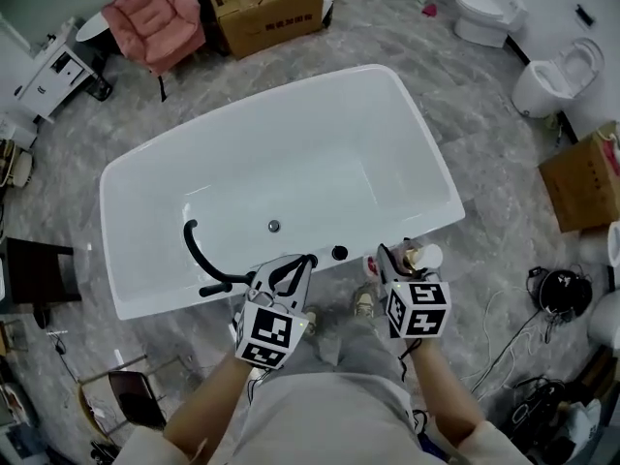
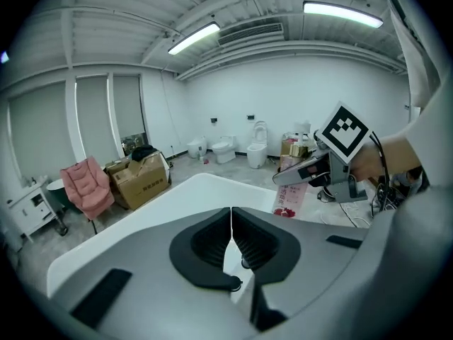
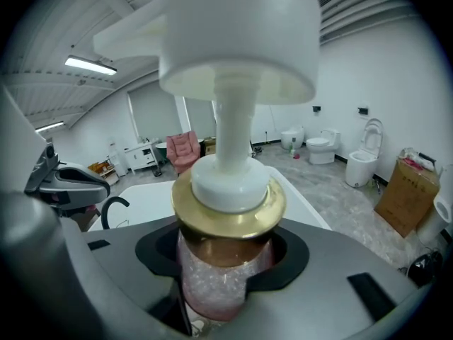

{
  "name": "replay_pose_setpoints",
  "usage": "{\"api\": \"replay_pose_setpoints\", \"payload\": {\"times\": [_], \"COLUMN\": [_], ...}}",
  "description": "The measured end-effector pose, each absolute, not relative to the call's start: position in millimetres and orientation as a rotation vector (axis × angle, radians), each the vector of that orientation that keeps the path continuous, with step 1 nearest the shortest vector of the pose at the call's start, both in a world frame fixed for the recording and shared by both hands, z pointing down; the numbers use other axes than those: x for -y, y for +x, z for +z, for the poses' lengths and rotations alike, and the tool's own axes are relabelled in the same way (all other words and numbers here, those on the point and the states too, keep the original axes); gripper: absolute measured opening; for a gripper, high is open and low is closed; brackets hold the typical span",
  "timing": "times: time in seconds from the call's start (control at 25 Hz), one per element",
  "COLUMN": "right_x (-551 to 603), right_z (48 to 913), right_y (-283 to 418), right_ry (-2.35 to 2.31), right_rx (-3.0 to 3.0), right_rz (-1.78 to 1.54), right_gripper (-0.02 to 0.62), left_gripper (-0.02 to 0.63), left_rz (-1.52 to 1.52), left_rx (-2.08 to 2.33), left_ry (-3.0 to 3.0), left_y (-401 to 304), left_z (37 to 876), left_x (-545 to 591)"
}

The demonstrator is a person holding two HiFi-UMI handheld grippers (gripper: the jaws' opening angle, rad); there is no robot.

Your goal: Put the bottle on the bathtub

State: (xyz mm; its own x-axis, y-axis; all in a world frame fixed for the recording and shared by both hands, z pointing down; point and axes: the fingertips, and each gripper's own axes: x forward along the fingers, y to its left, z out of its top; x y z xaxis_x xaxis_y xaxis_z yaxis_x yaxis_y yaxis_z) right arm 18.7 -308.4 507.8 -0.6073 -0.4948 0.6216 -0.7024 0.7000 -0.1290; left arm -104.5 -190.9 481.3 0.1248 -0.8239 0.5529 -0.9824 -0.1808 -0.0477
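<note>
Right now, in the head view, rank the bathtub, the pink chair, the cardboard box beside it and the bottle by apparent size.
1. bathtub, by far the largest.
2-3. cardboard box and pink chair: about alike, so not ranked.
4. bottle, smallest, though nearest the camera.

glossy white bathtub (image 1: pixel 136 192) | black curved metal tap (image 1: pixel 191 245) | clear pink plastic pump bottle (image 3: pixel 216 275): gold collar, white pump head, label seemingly pink with red print | grey left gripper (image 2: pixel 231 218): black pads (image 2: pixel 207 243), cube in black-and-white squares | grey marbled floor tiles (image 1: pixel 484 177) | pink fabric armchair (image 1: pixel 150 13) | brown cardboard box (image 1: pixel 271 8)
</note>
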Motion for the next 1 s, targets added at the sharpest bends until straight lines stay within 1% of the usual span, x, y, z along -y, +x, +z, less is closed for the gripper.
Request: {"api": "replay_pose_setpoints", "payload": {"times": [0.2,0.48,0.72,1.0], "right_x": [334.9,363.7,359.1,359.3], "right_z": [538.8,582.4,617.3,667.8], "right_y": [14.2,5.9,-17.1,-29.1], "right_ry": [0.847,0.801,0.714,0.68], "right_rx": [2.351,2.337,2.351,2.332], "right_rz": [0.507,0.447,0.349,0.323], "right_gripper": [0.233,0.233,0.233,0.233], "left_gripper": [0.023,0.023,0.023,0.023], "left_rz": [0.662,0.66,0.645,0.643], "left_rx": [1.839,1.877,1.9,1.872], "left_ry": [1.94,1.833,1.774,1.713], "left_y": [-112.7,-115.7,-130.9,-133.7], "left_z": [501.9,535.1,557.3,604.7], "left_x": [202.8,221.0,223.7,217.9]}}
